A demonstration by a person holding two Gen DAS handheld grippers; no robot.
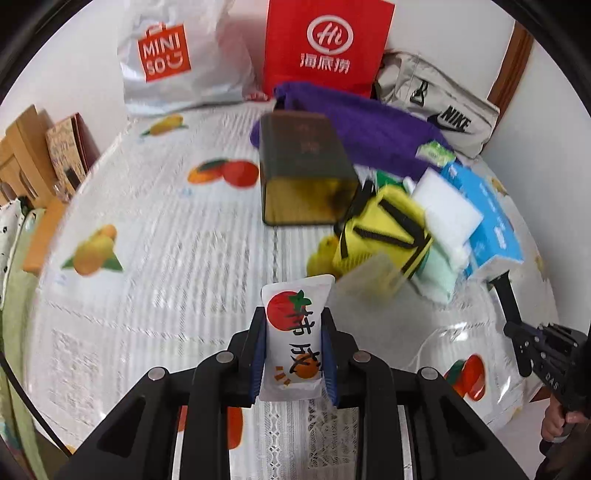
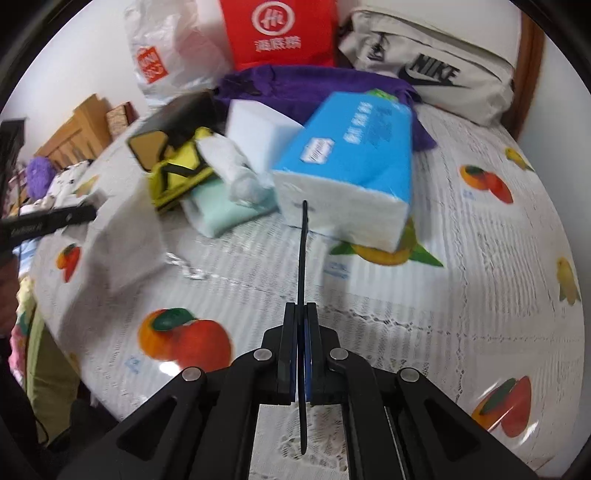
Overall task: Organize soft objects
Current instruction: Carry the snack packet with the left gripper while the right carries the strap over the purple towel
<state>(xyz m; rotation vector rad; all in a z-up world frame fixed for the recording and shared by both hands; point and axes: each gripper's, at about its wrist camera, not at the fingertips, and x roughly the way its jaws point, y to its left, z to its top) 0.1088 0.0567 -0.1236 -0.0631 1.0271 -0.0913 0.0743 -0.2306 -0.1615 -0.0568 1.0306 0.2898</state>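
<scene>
Left gripper [image 1: 293,332] is clamped on a white soft packet [image 1: 293,339] printed with a tomato, an orange and black characters; the blue pads press its two long sides and the packet stands upright between them, its top edge rising above the fingertips. Packet is off the tablecloth [image 1: 166,258], a white lace cloth with fruit prints under a clear cover.

Right gripper [image 2: 303,314] has its jaws together on a thin black strap [image 2: 303,258], seen edge-on. The strap runs from behind the pads forward to the near white end of the blue tissue pack [image 2: 354,158]; whether it touches the pack I cannot tell. In the left wrist view a person's hand [image 1: 557,424] holds this gripper at the right edge.

Landmark: blue tissue pack.
- Just left of it, touching: white foam block [image 2: 258,125].
- Left again: yellow pouch with black straps [image 2: 177,170], lying partly on a pale mint folded cloth [image 2: 221,214].
- Against the pouch, a crumpled white plastic wrap [image 2: 236,173].
- Beyond the pouch: dark tin box with gold inside [image 1: 303,166], lying on its side with the open end toward the camera.
- Behind the pack: purple cloth [image 2: 314,85].
- Further behind, against the wall: red Haidilao bag [image 2: 277,33], Miniso plastic bag [image 2: 162,48] to its left, beige Nike bag [image 2: 436,70] to its right.

Frames are motion-blurred; small print is unreadable.
</scene>
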